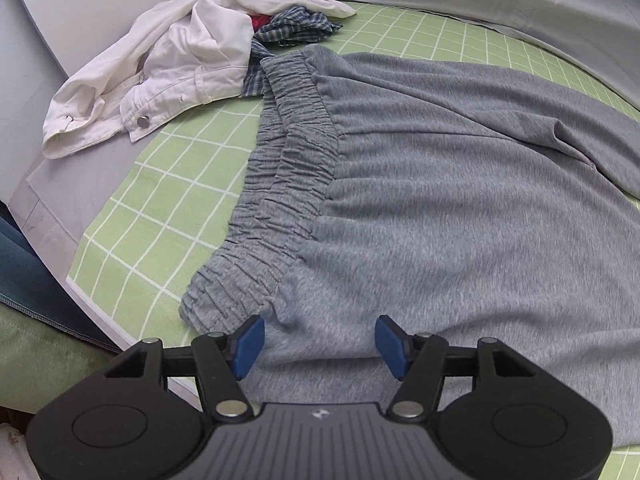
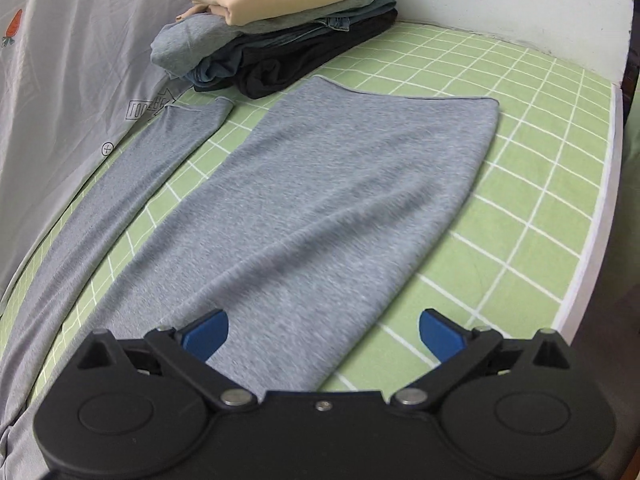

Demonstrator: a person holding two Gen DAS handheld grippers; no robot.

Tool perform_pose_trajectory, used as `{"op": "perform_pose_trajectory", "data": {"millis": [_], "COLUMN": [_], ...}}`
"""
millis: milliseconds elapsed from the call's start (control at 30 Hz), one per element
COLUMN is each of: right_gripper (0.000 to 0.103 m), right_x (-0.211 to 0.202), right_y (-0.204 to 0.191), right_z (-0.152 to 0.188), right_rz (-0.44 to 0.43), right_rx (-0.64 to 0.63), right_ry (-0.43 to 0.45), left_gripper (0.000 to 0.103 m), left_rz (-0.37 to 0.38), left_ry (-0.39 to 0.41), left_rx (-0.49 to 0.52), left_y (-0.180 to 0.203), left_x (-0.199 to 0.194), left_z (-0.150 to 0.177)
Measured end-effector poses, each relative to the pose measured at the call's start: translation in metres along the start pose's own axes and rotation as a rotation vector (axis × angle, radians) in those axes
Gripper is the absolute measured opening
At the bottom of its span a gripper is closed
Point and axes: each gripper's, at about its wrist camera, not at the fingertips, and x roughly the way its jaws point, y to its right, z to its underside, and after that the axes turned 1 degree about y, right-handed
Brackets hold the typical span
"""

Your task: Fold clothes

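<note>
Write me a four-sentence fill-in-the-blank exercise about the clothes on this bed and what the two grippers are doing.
1. The grey trousers lie spread on a green ____ sheet.
2. Both the left gripper and the right gripper are ____.
3. Beside the waistband lies an unfolded ____ jacket.
4. The top garment on the folded stack is ____ coloured.

Missing words: checked; open; white; cream
</note>
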Motion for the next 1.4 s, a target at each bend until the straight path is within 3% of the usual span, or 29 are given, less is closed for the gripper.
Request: {"op": "perform_pose_trajectory", "data": {"millis": [100, 200, 233, 633, 1067, 1100, 1133, 1233, 1400], "right_gripper": [0.103, 0.103, 0.103, 0.103, 0.103, 0.103, 0.103, 0.103, 0.103], "right_x": [-0.007, -0.01, -0.011, -0.022, -0.027, -0.026, -0.026, -0.026, -0.02], "right_y": [0.008, 0.009, 0.008, -0.028, -0.059, -0.06, -0.061, -0.064, -0.073], "right_z": [0.006, 0.011, 0.012, 0.038, 0.074, 0.076, 0.079, 0.085, 0.086], "right_rz": [-0.002, -0.006, -0.007, -0.021, 0.014, 0.018, 0.023, 0.038, 0.064], "right_rx": [-0.013, -0.025, -0.032, -0.109, -0.137, -0.137, -0.137, -0.138, -0.186], "right_ry": [0.0, -0.006, -0.006, -0.016, -0.053, -0.056, -0.059, -0.068, -0.076], "left_gripper": [0.059, 0.033, 0.031, 0.032, 0.035, 0.032, 0.02, 0.0, 0.0], "left_rz": [0.01, 0.01, 0.016, 0.063, 0.161, 0.156, 0.152, 0.145, 0.184], "left_ry": [0.035, 0.048, 0.054, 0.12, 0.076, 0.077, 0.079, 0.077, 0.104], "left_rx": [-0.03, -0.024, -0.028, 0.013, 0.063, 0.066, 0.065, 0.049, -0.012], "left_y": [-0.016, -0.028, -0.032, -0.05, -0.05, -0.05, -0.05, -0.055, -0.072], "left_x": [-0.003, -0.002, -0.002, 0.01, 0.036, 0.037, 0.037, 0.036, 0.024], "left_z": [0.002, 0.002, 0.002, -0.015, -0.029, -0.029, -0.028, -0.029, -0.026]}}
